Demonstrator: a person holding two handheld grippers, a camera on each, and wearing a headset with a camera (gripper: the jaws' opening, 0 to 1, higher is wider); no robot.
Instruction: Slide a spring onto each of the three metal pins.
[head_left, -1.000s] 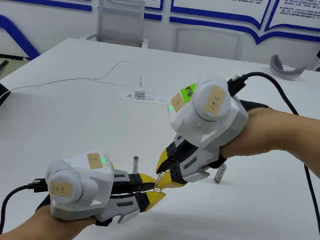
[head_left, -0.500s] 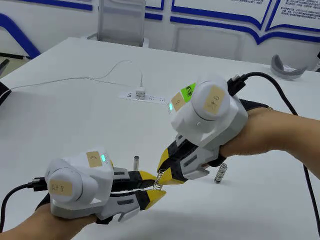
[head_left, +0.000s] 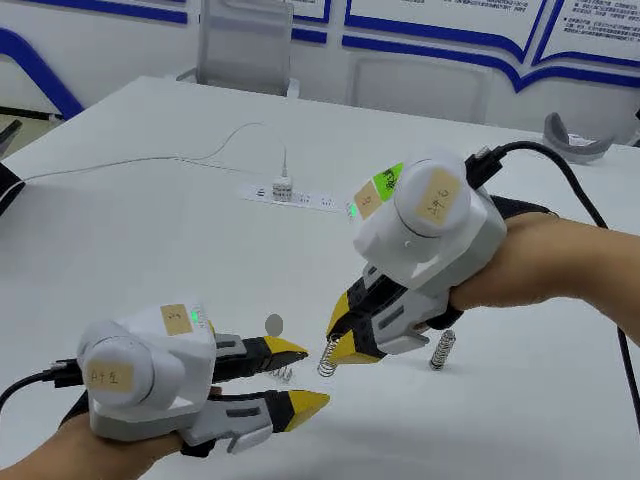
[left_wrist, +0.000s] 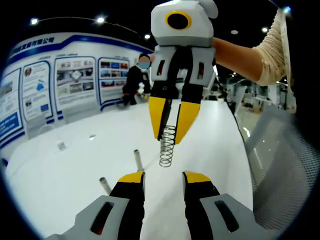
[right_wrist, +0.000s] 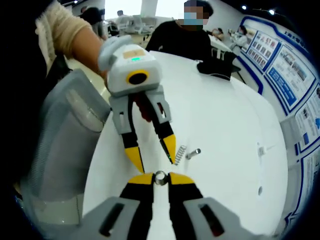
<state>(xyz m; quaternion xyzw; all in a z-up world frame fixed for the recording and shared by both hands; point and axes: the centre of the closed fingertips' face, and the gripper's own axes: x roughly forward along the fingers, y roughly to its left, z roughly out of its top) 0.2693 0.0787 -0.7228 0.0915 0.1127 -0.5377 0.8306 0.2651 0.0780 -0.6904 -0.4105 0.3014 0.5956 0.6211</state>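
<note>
In the head view the right gripper (head_left: 336, 350) pinches a spring (head_left: 327, 360) hanging near a bare pin (head_left: 273, 324). The left gripper (head_left: 316, 373) is spread wide and empty, and a second spring (head_left: 441, 349) stands apart, perhaps already on a pin. In the left gripper view two pins (left_wrist: 137, 160) stand bare, so at least two seem left. In the right gripper view the spring's end, thin bright wire, sits between closed jaws.

The left gripper (head_left: 312, 375) and right gripper (head_left: 338, 345) are rounded white-and-grey housings with black jaws tipped yellow, tan handwritten labels (head_left: 436, 200) and green lights. A black cable (head_left: 570, 190) leaves each. The sleeve (left_wrist: 272, 40) is cream knit.
</note>
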